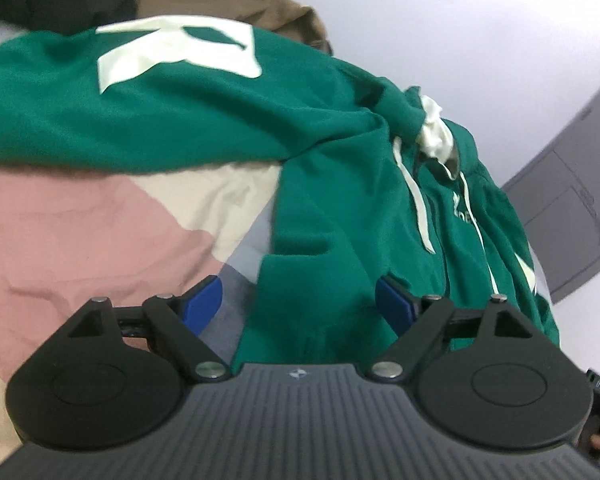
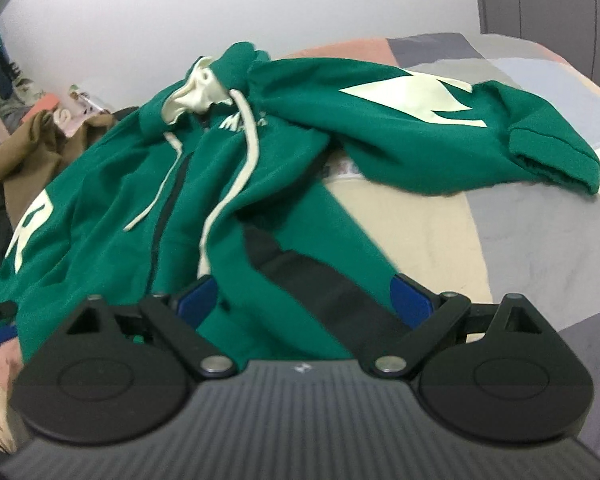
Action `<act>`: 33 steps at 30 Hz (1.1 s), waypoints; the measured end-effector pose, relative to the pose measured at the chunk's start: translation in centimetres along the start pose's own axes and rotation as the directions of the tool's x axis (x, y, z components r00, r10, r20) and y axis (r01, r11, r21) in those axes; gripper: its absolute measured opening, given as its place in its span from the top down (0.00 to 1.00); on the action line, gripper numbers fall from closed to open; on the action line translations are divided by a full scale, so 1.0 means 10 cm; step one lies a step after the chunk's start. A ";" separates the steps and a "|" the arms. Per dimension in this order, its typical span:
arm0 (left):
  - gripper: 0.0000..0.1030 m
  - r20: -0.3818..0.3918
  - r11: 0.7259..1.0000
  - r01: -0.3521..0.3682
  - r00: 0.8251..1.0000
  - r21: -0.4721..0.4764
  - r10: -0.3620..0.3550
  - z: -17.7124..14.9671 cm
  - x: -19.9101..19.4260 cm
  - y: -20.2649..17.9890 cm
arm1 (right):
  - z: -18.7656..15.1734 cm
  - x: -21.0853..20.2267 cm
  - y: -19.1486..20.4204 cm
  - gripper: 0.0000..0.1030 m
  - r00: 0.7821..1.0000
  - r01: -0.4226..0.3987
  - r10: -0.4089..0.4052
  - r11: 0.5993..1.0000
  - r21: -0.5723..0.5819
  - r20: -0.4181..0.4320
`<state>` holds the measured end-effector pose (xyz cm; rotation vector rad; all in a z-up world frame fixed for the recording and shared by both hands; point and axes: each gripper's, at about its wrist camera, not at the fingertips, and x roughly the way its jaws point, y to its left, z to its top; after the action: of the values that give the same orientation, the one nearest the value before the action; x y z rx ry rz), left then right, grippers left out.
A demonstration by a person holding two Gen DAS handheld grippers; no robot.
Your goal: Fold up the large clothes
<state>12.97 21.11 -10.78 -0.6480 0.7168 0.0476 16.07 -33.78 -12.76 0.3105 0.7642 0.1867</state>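
Green hoodie (image 2: 260,184) lengthwise away, hood far, hem probably nearest; left tongs (image 1: 298,300), right tongs (image 2: 304,300) apart.

Lighting: we note soft, even, bright indoor light, shadows faint beneath the fingers (image 1: 204,304). Glare: none seen. Blur: we find motion smear on the green hoodie (image 2: 260,208) just ahead of the fingers in both views. Distortion: strong fisheye bending and dark corners at the edges.
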 end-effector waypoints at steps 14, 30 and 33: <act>0.15 -0.146 0.994 0.103 0.983 -0.036 -0.107 -0.16 0.26 -0.02 | -0.08 0.43 -0.16 0.06 0.980 -0.110 0.101 0.993 -0.041 -0.173; 0.77 -0.144 0.994 0.058 0.989 0.098 -0.043 -0.23 -0.08 -0.23 | -0.18 -0.30 0.48 0.83 0.990 -0.124 0.112 0.982 -0.144 -0.090; 0.79 -0.110 0.991 0.129 0.986 0.027 -0.125 -0.04 -0.36 -0.18 | -0.10 -0.64 0.41 0.85 0.978 -0.204 0.203 0.978 -0.030 -0.044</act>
<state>10.42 20.06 -7.85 -0.6659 0.7773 -0.1178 10.64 -31.48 -7.90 0.3528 0.7685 0.4002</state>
